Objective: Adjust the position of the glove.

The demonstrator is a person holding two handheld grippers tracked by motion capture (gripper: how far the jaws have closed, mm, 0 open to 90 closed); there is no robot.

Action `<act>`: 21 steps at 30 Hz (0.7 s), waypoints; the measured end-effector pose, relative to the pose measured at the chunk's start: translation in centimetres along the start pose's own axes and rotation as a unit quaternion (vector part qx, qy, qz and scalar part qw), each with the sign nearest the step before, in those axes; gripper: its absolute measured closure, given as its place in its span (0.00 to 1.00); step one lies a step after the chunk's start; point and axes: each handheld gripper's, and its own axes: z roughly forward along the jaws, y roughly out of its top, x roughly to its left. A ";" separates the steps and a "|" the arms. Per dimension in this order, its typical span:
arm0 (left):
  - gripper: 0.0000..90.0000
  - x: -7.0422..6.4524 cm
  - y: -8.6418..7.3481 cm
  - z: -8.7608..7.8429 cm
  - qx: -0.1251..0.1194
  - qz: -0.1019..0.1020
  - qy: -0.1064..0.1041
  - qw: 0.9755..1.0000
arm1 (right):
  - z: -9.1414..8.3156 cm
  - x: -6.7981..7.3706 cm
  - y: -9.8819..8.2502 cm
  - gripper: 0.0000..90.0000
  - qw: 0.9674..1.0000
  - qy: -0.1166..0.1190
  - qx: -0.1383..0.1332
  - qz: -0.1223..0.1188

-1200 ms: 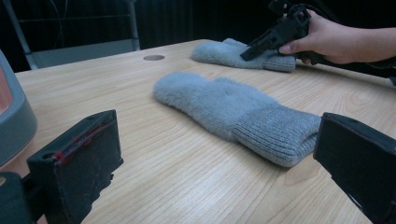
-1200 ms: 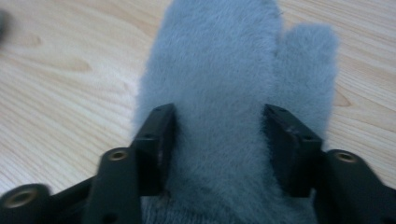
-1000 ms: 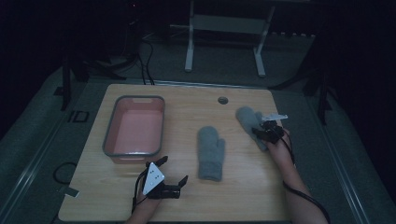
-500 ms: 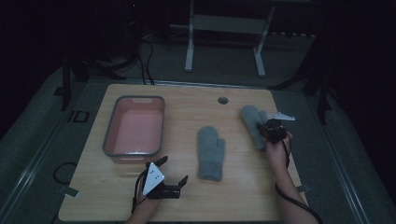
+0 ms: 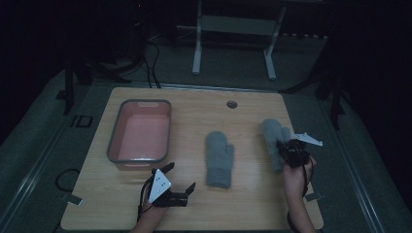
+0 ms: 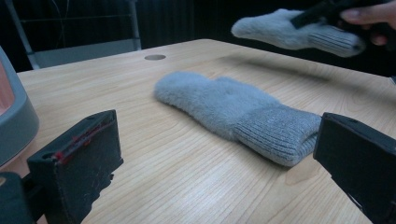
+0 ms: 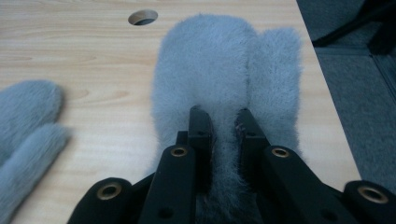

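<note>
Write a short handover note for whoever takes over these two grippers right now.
Right gripper: shut on the right-hand mitten, pinching it near the cuff; the left gripper view shows that mitten lifted off the table.
Left gripper: open, holding nothing, low over the table's near edge, pointing at the other mitten.
Other mitten: lying flat mid-table, cuff toward the person, untouched.
Pink tub: on the left of the table, nothing in it.
Done: one mitten picked up.
Left: probably place it, perhaps into the tub or with its pair, then deal with the second mitten.
</note>
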 end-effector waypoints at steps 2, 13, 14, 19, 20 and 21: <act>0.01 0.0 0.0 0.0 0.000 0.000 0.000 1.000 | -0.7 0.3 -0.7 0.89 1.000 0.005 0.001 0.011; 0.01 0.0 0.0 0.0 0.001 0.003 0.001 1.000 | -1.3 1.1 -4.9 0.89 0.999 -0.011 0.026 0.025; 0.01 0.0 0.0 0.0 0.001 0.003 0.001 1.000 | -1.2 1.0 -5.1 0.89 0.999 -0.011 0.030 0.029; 0.01 0.0 0.0 0.0 0.001 0.003 0.001 1.000 | 0.1 0.5 -6.2 0.87 0.998 -0.019 0.050 0.033; 0.01 0.0 0.0 0.0 0.001 0.003 0.001 1.000 | 0.2 0.4 -6.2 0.86 0.998 -0.018 0.050 0.033; 0.01 0.0 0.0 0.0 0.001 0.003 0.001 1.000 | 0.2 0.4 -6.2 0.84 0.998 -0.020 0.050 0.031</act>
